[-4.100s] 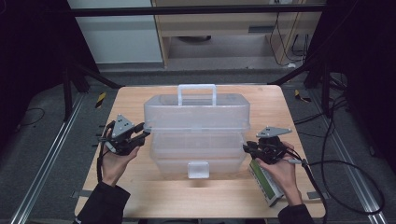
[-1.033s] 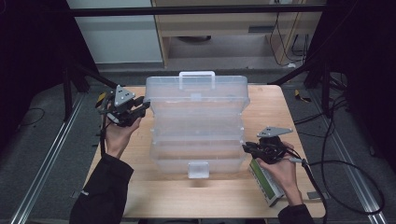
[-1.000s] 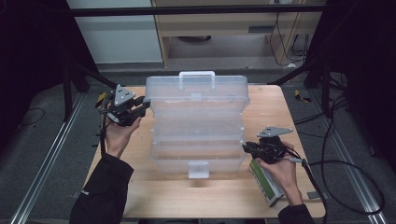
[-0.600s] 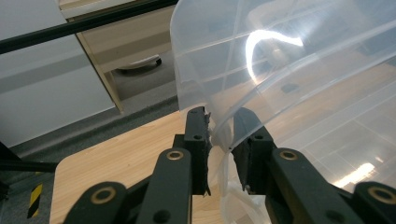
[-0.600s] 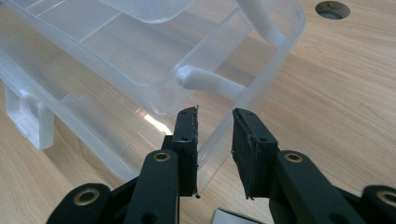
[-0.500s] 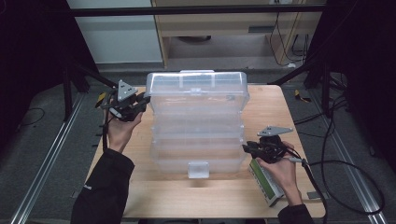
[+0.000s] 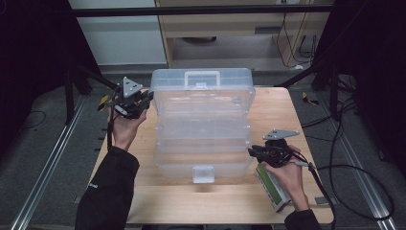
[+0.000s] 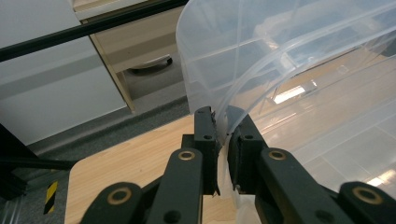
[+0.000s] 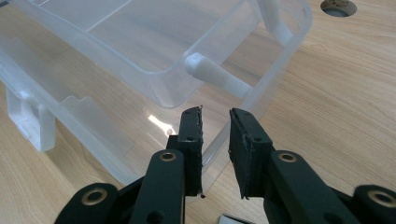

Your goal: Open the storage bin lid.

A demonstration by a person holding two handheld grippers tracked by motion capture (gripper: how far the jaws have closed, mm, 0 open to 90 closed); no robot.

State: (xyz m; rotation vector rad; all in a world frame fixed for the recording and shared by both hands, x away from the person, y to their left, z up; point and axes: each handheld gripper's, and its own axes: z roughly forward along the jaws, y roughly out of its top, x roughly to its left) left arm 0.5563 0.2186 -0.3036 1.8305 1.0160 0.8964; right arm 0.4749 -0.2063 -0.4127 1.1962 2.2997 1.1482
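Note:
A clear plastic tool box (image 7: 203,139) stands open mid-table, its stepped trays spread toward the back. Its lid (image 7: 201,86) with a white handle (image 7: 203,76) is raised at the far side. My left gripper (image 7: 146,98) is at the lid's left edge, and in the left gripper view it (image 8: 222,121) is shut on the thin clear lid rim (image 8: 280,56). My right gripper (image 7: 251,152) is at the box's front right corner. In the right gripper view it (image 9: 215,114) has its jaws on either side of the base's rim (image 9: 261,88), gripping it.
A green and white flat object (image 7: 271,187) lies on the wooden table (image 7: 277,110) under the right hand. The box's white latch (image 7: 203,173) faces the front edge. Cables trail off the table's right side. A cabinet stands beyond the far edge.
My left gripper has carried the lid's edge up and toward the far side, swinging the lid open and spreading the trays. The right gripper has stayed put at the front corner.

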